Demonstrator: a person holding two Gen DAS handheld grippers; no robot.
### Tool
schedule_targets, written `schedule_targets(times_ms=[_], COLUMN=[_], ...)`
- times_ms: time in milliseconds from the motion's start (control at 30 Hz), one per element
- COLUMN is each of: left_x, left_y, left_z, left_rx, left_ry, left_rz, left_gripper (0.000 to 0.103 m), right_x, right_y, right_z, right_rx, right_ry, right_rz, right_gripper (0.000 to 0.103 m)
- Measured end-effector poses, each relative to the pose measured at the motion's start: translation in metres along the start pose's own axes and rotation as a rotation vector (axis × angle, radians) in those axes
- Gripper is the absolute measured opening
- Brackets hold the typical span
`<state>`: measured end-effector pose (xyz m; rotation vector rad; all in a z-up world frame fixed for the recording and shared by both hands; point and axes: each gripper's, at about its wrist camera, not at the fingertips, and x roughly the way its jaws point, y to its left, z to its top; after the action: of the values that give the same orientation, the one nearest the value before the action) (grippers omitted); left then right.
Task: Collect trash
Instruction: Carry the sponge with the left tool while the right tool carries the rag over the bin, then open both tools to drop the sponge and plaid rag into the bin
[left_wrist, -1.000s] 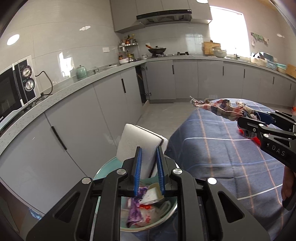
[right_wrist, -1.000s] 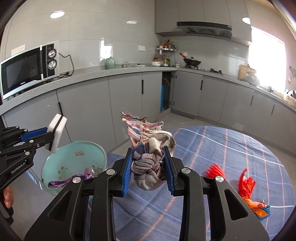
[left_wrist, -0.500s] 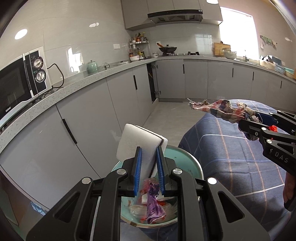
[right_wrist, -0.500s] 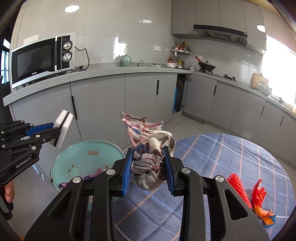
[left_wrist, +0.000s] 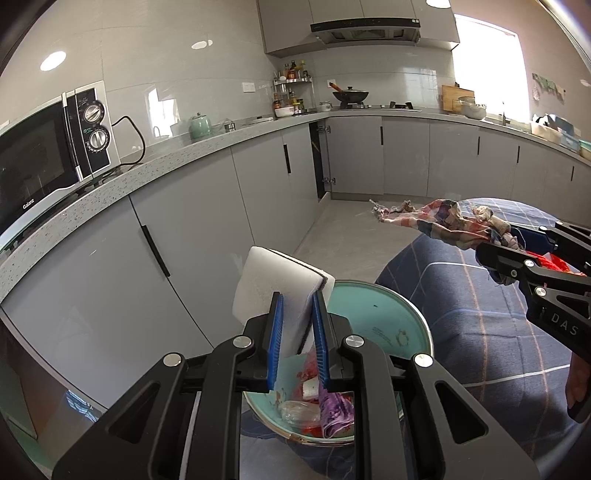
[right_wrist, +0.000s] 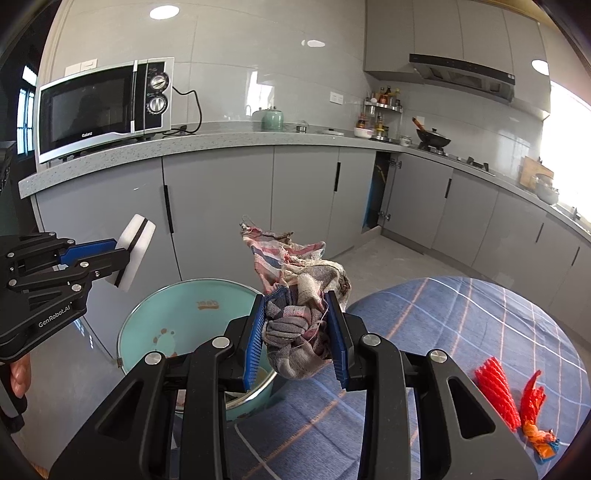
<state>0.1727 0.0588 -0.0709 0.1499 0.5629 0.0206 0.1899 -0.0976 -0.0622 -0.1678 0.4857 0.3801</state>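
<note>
Two grippers are working over one teal trash bin (right_wrist: 207, 306), listed left to right. Left gripper (left_wrist: 298, 328): jaws are clenching a white sponge (left_wrist: 275, 291) with a dark backing strip, holding it upright above the bin's near rim. Bin: sitting on the floor just beside the blue checked tablecloth (right_wrist: 461, 325), already holding a purple wrapper (left_wrist: 334, 410), red scraps and a clear bag. Right gripper (right_wrist: 297, 334): jaws are grasping a crumpled, frayed plaid rag (right_wrist: 295, 280), its loose end sticking up, hanging over the tablecloth's edge beside the bin. Step in hand, by judgement: carrying both items to the bin. Next move is calling for bringing each over the opening, then releasing. Red crinkled wrappers (right_wrist: 496, 393) are lying uncollected at far right on the surface.
</note>
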Motion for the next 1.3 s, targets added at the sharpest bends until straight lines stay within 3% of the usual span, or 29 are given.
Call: schedule_targets(times_ms=[1000,1133,1233,1300], left_x=[0.007,0.011,0.013,0.015], left_y=[0.019,0.020,0.021,0.021], left_z=[-0.005,-0.006,-0.008,-0.008], left_rx=[-0.033,-0.036,-0.042,-0.041], left_ry=[0.022,0.030,0.036,0.040], left_rz=[0.015,0.010,0.015,0.014], left_gripper=[0.018,0.023,0.043,0.044], right_x=[0.017,0.022,0.024,0.025], right_y=[0.027,0.028,0.026,0.024], right_z=[0.001,-0.003,-0.005,-0.006], right_rx=[-0.062,-0.076,-0.068,-0.064], right_ry=[0.006,0.013,0.019,0.020], right_rz=[0.082,0.100,0.097,0.090], right_gripper=[0.034,0.047,0.053,0.055])
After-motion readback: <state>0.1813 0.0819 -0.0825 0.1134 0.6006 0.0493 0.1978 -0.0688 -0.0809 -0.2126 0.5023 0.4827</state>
